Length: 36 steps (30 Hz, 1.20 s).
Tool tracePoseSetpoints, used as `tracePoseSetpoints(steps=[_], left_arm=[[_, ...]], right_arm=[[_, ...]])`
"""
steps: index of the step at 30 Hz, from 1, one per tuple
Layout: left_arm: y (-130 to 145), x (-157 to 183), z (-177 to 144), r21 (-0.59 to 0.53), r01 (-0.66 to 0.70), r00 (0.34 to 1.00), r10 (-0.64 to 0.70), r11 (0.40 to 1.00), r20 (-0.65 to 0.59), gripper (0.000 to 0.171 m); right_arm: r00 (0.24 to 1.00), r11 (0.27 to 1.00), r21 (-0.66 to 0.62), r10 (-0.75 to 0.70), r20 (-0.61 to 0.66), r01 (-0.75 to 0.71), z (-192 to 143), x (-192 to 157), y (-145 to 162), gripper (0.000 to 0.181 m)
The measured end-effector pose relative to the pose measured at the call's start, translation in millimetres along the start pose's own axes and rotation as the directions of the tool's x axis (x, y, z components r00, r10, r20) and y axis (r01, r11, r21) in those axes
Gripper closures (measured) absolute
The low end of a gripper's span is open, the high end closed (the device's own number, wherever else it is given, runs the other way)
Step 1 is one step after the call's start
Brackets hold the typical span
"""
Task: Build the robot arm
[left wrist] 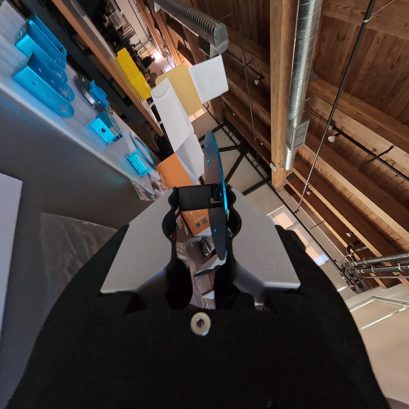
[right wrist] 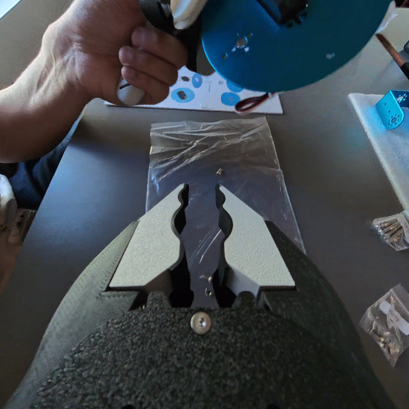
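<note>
The left gripper is clamped on a black servo with a blue disc already fixed to it, held aloft. The right gripper hangs empty, jaws apart, over a clear bag on the tabletop. A loose screw lies at 12 o'clock of its tips; blue brackets sit unassembled.

Each hand-held gripper, left and right, has a black, rough-textured printed body, two pale grey wedge-shaped fingers with wavy black inner edges, and one silver screw at centre.
</note>
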<state>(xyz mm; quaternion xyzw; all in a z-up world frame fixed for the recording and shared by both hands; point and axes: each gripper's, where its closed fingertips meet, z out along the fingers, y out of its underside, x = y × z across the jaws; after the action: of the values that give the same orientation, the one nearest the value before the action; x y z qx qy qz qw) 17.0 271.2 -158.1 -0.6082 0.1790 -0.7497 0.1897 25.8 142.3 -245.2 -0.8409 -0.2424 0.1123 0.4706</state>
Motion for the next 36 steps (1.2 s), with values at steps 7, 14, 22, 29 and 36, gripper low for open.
tracePoseSetpoints(steps=[7,14,22,29,36], left_arm=[[-23,0,-34,0.044,-0.080,0.997,0.080,0.996,0.002,0.129],[-15,-6,-42,-0.028,-0.111,0.993,0.110,0.993,-0.042,0.128],[-13,-13,-45,-0.046,-0.121,0.992,0.119,0.992,-0.044,0.130],[-7,-20,-45,-0.064,-0.121,0.992,0.119,0.991,-0.034,0.128],[16,-16,-30,-0.074,-0.083,0.996,0.084,0.994,0.000,0.128]], right_arm=[[0.998,0.978,-0.200,-0.047,0.049,0.056,55,16,10,0.160],[0.986,0.970,-0.213,-0.093,0.136,0.121,66,17,16,0.164],[0.970,0.968,-0.182,-0.135,0.201,0.172,77,18,16,0.176],[0.968,0.981,-0.191,0.004,0.251,0.045,70,16,12,0.177],[0.948,0.924,-0.289,-0.174,0.265,0.250,6,17,-62,0.178]])
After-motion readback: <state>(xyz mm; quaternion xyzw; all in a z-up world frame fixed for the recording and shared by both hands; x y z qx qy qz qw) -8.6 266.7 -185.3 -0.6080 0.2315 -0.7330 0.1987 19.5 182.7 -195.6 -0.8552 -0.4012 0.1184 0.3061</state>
